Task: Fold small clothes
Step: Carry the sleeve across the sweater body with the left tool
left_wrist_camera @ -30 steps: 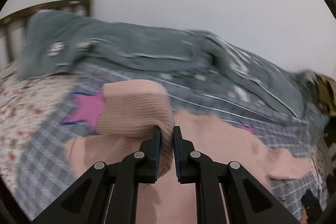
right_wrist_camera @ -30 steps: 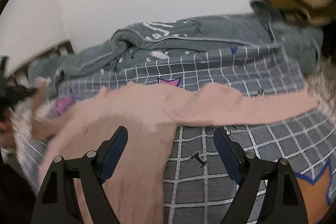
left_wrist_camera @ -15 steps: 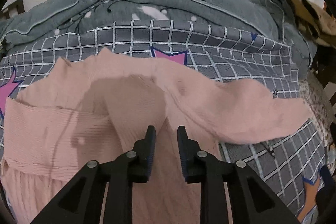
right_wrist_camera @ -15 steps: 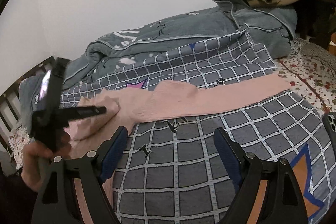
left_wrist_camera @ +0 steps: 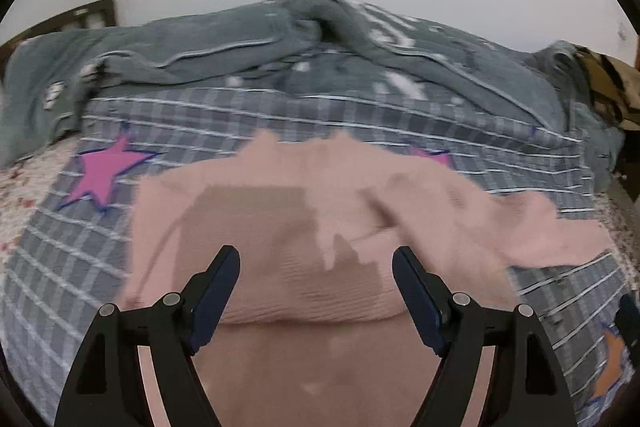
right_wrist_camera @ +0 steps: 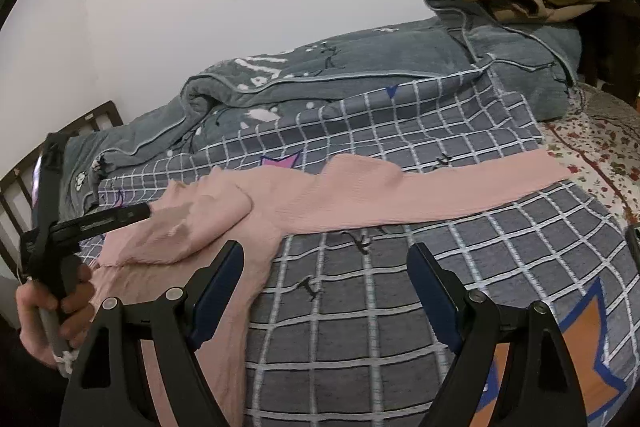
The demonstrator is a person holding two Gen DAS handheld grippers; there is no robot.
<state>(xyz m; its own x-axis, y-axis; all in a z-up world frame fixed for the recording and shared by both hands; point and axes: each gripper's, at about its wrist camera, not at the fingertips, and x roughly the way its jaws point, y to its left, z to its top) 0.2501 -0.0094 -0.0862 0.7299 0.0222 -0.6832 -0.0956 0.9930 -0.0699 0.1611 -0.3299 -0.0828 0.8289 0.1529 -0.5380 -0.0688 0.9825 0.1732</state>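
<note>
A pink ribbed knit top (right_wrist_camera: 304, 195) lies flat on the grey checked blanket (right_wrist_camera: 400, 267) that covers the bed, one sleeve already folded in across the body (left_wrist_camera: 304, 247) and the other sleeve (right_wrist_camera: 480, 179) stretched out straight toward the flowered sheet (right_wrist_camera: 600, 147). The left gripper (left_wrist_camera: 316, 287) hovers over the folded part with its jaws wide apart and holding nothing; the right gripper (right_wrist_camera: 324, 287) hangs above the blanket just beside the top, jaws likewise spread and empty. The step in hand looks to be the second sleeve. To do it well, the right gripper should probably travel out to the cuff end, pinch only the sleeve fabric and not the blanket beneath, lift a little, and carry it across so it lies parallel over the first fold. The left gripper could press the shoulder lightly so the knit does not drag. Soft ribbed cloth stretches and sags, so a slow pull will likely keep edges even.
</note>
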